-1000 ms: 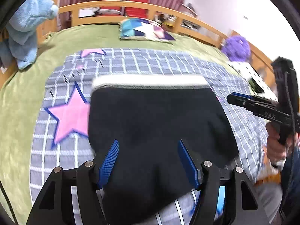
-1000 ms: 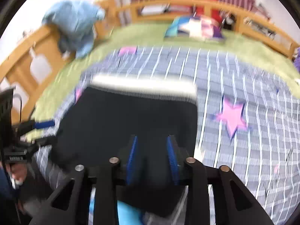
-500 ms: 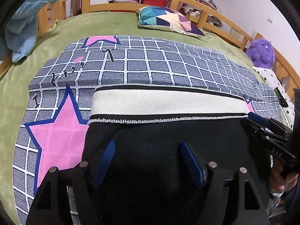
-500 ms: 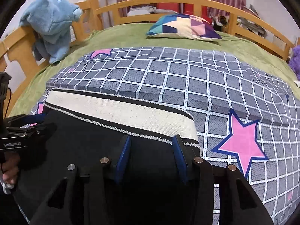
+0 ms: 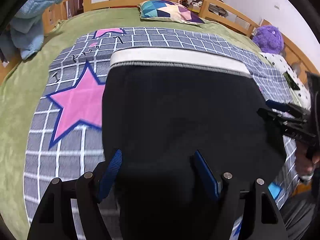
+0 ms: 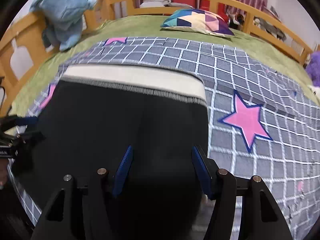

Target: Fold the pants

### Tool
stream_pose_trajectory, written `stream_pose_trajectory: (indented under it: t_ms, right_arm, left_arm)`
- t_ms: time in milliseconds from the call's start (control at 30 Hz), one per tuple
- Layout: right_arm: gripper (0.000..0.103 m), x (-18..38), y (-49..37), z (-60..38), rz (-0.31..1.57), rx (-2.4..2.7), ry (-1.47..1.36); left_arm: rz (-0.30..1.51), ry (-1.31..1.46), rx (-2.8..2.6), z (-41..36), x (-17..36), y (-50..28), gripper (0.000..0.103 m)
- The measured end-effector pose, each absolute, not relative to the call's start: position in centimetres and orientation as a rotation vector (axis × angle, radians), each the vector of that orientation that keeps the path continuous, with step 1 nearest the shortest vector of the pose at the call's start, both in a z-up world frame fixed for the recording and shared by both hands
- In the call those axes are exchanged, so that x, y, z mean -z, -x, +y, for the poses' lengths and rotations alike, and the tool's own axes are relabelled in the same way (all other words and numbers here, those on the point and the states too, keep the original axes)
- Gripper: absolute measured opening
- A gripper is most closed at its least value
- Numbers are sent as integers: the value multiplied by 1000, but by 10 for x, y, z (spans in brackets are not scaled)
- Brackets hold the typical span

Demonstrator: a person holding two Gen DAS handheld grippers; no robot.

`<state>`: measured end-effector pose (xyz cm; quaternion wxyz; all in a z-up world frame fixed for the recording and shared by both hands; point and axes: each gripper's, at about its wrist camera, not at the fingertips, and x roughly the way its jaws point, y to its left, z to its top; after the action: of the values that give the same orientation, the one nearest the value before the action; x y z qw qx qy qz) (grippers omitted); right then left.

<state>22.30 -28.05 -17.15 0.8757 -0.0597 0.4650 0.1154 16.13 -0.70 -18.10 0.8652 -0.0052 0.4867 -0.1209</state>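
Jaws gaping wide, the left gripper [image 5: 158,172] and right gripper [image 6: 162,168] are hovering over the black pants [image 5: 180,116], whose white waistband [image 5: 176,57] is lying far.

We find no text that can be read with confidence. The grey checked blanket [image 5: 152,40] carries a few dark handwritten-style marks near its far left corner, too distorted to make out. A small white label on the left gripper [image 6: 5,153], seen at the frame edge, is too blurred to read.
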Motion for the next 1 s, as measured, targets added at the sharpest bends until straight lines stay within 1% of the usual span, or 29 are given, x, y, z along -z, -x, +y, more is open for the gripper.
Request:
stream_pose_trajectory:
  t_ms: [133, 200, 267, 400, 500, 600, 667, 700, 800, 933, 1000]
  right_arm:
    - [64, 171, -194, -297, 1014, -220, 54]
    - [64, 178, -179, -311, 1057, -218, -26]
    - [64, 181, -166, -318, 1073, -223, -49]
    - [64, 176, -139, -317, 1053, -183, 14]
    - [64, 185, -126, -303, 1094, -163, 96]
    - [61, 195, -117, -291, 1127, -141, 164]
    - [49, 196, -114, -287, 1165, -158, 178]
    - [49, 194, -112, -286, 1173, -153, 168]
    - [49, 169, -102, -287, 1124, -129, 125]
    - [51, 111, -83, -291, 944, -107, 23]
    - [60, 81, -68, -291, 854, -102, -30]
  left_arm:
    - [1010, 7, 242, -6, 179, -141, 74]
    - [1035, 48, 258, -2, 183, -134, 74]
    - [1025, 49, 241, -1, 182, -130, 74]
    - [1024, 40, 238, 0, 175, -117, 74]
    - [1055, 23, 226, -1, 179, -110, 74]
    - [1052, 6, 217, 1, 174, -101, 74]
    - [1037, 22, 232, 5, 165, -93, 74]
    - [1025, 27, 237, 7, 161, -88, 74]
    - [960, 26, 232, 10, 137, -73, 74]
    - [870, 60, 260, 16, 97, -55, 74]
    - [825, 73, 267, 18, 77, -44, 74]
